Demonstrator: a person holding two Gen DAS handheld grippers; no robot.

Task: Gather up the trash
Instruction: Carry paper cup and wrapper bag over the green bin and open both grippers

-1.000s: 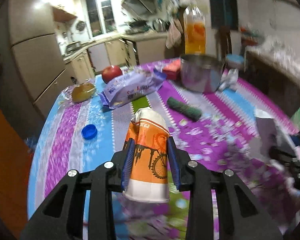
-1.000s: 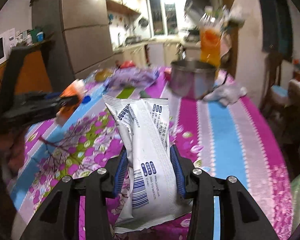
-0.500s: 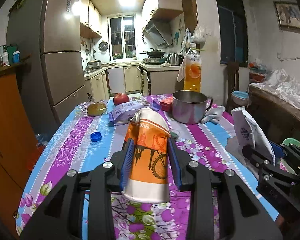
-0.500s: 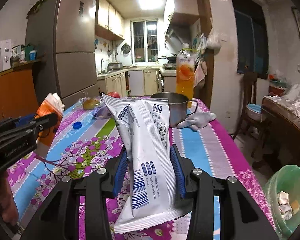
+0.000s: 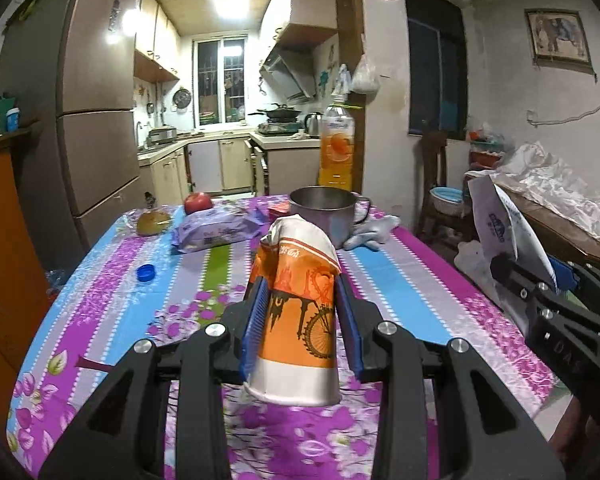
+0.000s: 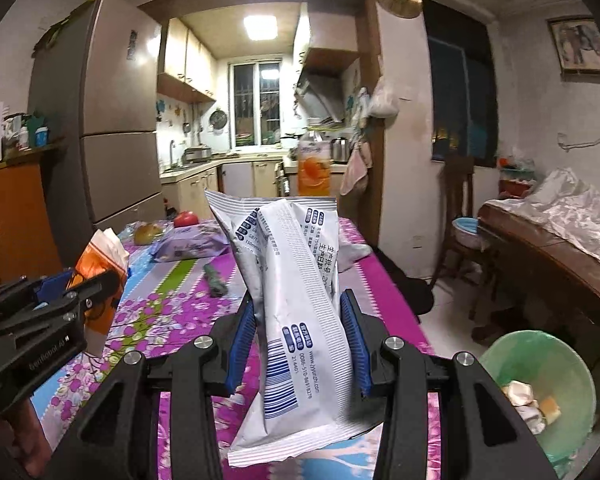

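My left gripper (image 5: 300, 320) is shut on a crushed orange and white paper cup (image 5: 298, 312), held above the near end of the table (image 5: 404, 280). The same cup (image 6: 96, 264) and left gripper (image 6: 80, 292) show at the left of the right wrist view. My right gripper (image 6: 298, 336) is shut on a white wrapper with blue print (image 6: 296, 304); that wrapper (image 5: 500, 240) and the right gripper (image 5: 540, 280) appear at the right edge of the left wrist view. A green trash bin (image 6: 540, 384) with scraps inside stands on the floor, low right.
On the flowered tablecloth lie a blue bottle cap (image 5: 146, 272), a purple packet (image 5: 216, 232), an apple (image 5: 198, 202), a metal pot (image 5: 324, 212), an orange drink bottle (image 5: 336, 148) and a dark green roll (image 6: 216, 280). A wooden cabinet (image 6: 548, 264) stands right.
Both grippers have pulled back from the table and risen, each keeping its load. The table now sits farther off and the green bin has come into the right wrist view.
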